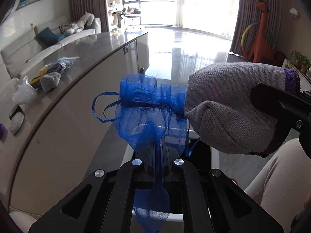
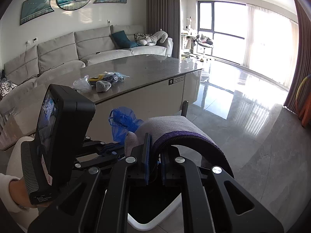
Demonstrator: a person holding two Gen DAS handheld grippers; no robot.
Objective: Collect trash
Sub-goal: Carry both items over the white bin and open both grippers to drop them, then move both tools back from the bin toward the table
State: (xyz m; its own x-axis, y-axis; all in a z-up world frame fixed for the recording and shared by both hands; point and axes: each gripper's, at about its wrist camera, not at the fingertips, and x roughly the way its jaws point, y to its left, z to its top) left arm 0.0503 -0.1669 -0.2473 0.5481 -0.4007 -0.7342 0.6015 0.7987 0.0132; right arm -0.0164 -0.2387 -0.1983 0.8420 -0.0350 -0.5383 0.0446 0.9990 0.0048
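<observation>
Both claws grip trash: left claw pinches blue mesh bag, right claw clamps grey pouch, white bin directly below them.

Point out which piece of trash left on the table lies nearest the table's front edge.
The clear crumpled plastic bag. It sits at the left end of the pile on the table, closer to the front edge than the grey pouch and the yellow and blue wrappers behind.

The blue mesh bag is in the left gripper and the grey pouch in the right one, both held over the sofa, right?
Not over the sofa. In the right wrist view the blue mesh bag and grey pouch hang over a white-rimmed bin on the floor. The left gripper and right gripper hold them as you said.
</observation>
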